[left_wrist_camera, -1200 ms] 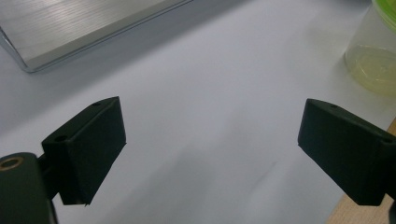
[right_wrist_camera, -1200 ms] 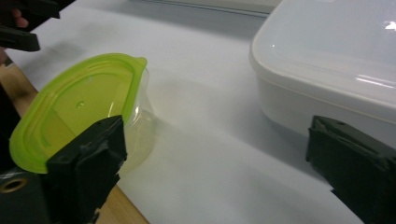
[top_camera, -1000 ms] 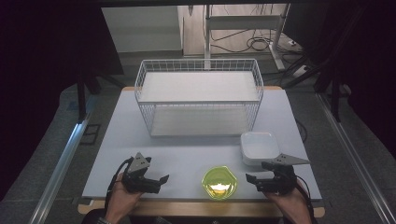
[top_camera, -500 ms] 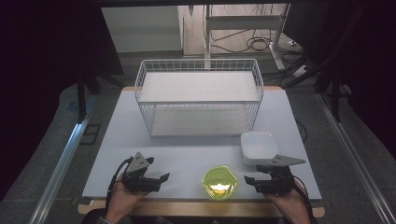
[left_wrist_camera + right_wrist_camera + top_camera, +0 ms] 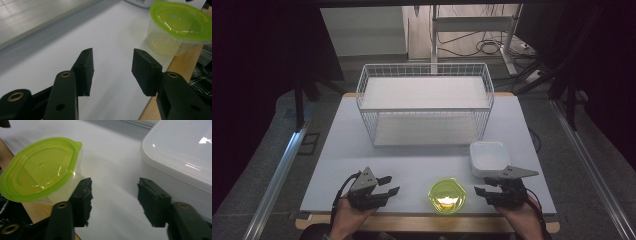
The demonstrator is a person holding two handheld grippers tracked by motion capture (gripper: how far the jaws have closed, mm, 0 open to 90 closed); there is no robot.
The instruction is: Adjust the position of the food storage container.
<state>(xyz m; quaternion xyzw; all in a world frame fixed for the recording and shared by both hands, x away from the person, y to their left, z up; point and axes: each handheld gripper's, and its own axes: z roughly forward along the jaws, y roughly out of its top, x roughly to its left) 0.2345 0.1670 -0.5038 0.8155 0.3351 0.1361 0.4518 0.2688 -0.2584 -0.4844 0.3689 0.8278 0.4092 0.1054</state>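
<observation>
A clear tub with a lime-green lid (image 5: 447,196) stands near the front edge of the white table (image 5: 422,160), between my two grippers. The same tub (image 5: 178,32) is ahead and right of the left gripper (image 5: 112,72), whose jaws stand open and empty. In the high view the left gripper (image 5: 388,186) points right toward the tub. The right gripper (image 5: 482,192) points left at it, open, and the tub (image 5: 41,170) sits just beyond its left jaw (image 5: 113,200). A white lidded box (image 5: 490,158) lies right behind that gripper's tips, and this box (image 5: 180,157) is close to its right jaw.
A white wire basket (image 5: 426,104) with a shelf stands at the middle back of the table. The wooden front edge (image 5: 427,224) runs just under both hands. Bare table surface lies between the basket and the grippers. Cables and a metal stand are on the floor beyond.
The right gripper has shifted slightly left, closer to the green-lidded tub. The left gripper has barely moved.
</observation>
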